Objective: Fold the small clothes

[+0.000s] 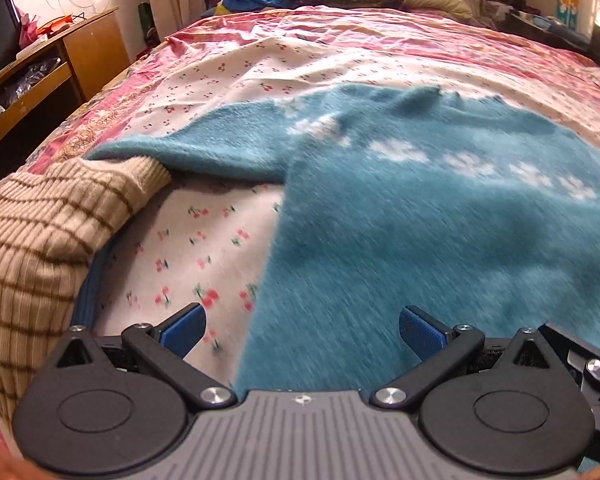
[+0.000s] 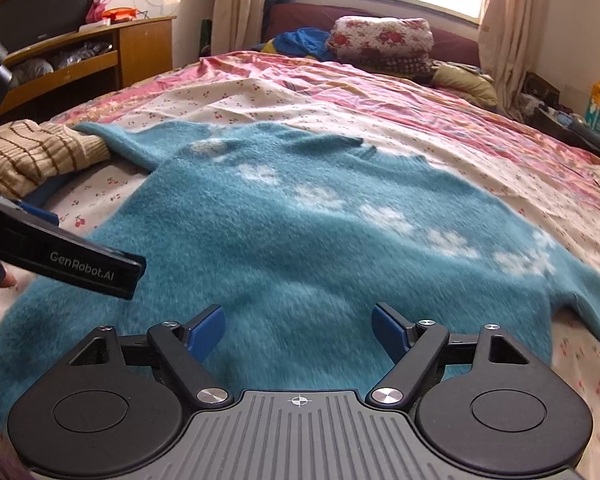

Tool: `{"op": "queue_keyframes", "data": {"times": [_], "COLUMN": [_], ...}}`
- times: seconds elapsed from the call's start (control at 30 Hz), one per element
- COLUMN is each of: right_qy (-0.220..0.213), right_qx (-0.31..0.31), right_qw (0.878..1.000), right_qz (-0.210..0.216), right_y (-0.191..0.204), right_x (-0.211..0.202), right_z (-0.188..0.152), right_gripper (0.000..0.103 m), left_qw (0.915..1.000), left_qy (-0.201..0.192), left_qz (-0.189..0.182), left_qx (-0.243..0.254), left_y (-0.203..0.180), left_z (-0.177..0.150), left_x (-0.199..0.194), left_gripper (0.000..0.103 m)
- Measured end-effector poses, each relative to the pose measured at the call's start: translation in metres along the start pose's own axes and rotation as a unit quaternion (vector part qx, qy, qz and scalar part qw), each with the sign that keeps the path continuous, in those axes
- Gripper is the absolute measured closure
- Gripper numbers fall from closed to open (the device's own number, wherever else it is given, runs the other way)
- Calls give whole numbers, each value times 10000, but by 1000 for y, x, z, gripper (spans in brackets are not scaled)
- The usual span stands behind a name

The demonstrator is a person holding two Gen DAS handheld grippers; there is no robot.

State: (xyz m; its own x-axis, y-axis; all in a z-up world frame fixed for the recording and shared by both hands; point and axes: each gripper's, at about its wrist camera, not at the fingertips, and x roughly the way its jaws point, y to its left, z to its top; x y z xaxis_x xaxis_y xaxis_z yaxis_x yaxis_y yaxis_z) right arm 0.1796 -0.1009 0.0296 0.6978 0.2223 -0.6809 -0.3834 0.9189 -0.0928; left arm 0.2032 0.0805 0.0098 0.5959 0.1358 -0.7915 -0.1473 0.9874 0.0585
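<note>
A fuzzy teal sweater (image 1: 400,216) with a row of white flowers lies spread flat on the bed; it fills the middle of the right wrist view (image 2: 284,240). Its left sleeve (image 1: 188,148) runs under a beige sweater. My left gripper (image 1: 302,330) is open and empty, low over the sweater's left hem edge. My right gripper (image 2: 299,330) is open and empty, low over the sweater's bottom hem. The left gripper's body (image 2: 60,256) shows at the left of the right wrist view.
A beige brown-striped sweater (image 1: 40,232) is bunched at the bed's left edge. The bed sheet (image 1: 204,248) is white with cherries, pink beyond. Folded quilts and pillows (image 2: 380,40) lie at the far end. A wooden cabinet (image 2: 80,60) stands left.
</note>
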Motion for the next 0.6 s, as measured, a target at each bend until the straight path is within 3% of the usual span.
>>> {"op": "queue_keyframes", "data": {"times": [0.33, 0.47, 0.6], "right_qy": [-116, -201, -287], "right_qx": [-355, -533, -639], "right_qw": [9993, 9983, 9974], "right_qz": [54, 97, 145], "right_y": [10, 15, 20], "right_x": [48, 69, 91], "right_z": [45, 64, 84], "right_gripper": [34, 39, 39], "left_qw": [9994, 9973, 9962], "left_qy": [-324, -527, -464], "left_qz": [112, 483, 710], "left_qx": [-90, -195, -182], "left_y": [39, 65, 82], "left_z": [57, 87, 108], "left_x": [22, 33, 58], "left_gripper": [0, 0, 3]}}
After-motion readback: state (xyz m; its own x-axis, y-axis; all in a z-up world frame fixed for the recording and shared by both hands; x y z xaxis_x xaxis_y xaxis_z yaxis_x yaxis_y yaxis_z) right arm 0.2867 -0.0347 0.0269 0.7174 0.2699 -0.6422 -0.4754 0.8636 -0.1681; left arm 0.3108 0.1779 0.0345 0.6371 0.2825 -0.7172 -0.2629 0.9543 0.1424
